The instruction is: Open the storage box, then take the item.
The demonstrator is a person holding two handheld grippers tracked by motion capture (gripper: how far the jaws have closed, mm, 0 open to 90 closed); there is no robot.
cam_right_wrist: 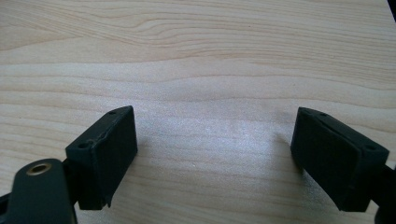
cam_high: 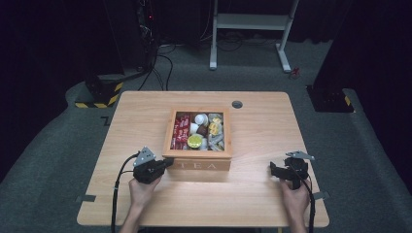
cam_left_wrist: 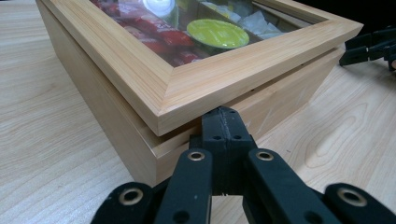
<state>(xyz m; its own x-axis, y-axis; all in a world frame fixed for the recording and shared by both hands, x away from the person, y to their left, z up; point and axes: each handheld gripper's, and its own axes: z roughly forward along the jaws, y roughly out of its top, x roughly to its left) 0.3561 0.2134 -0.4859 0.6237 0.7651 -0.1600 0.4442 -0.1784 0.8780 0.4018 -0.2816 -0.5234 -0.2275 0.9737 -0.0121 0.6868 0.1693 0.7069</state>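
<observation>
A wooden tea box point(cam_high: 199, 165) marked TEA stands mid-table, its glass-paned lid point(cam_left_wrist: 116, 65) down over red packets, white pods and a yellow-green capsule point(cam_left_wrist: 218, 32). My left gripper point(cam_high: 169, 163) is at the box's near-left corner. In the left gripper view my left gripper point(cam_left_wrist: 227, 122) is shut, jaws pressed together, with its tip at the seam just under the lid's corner. My right gripper point(cam_high: 274, 171) rests to the right of the box, apart from it. In its own view my right gripper point(cam_right_wrist: 215, 149) stands open over bare tabletop point(cam_right_wrist: 201, 70), with nothing between the jaws.
A round cable hole point(cam_high: 237, 104) lies behind the box. Beyond the table stand a white desk frame point(cam_high: 252, 22) and a black base with yellow stripes point(cam_high: 99, 94). Bare wood lies on both sides of the box.
</observation>
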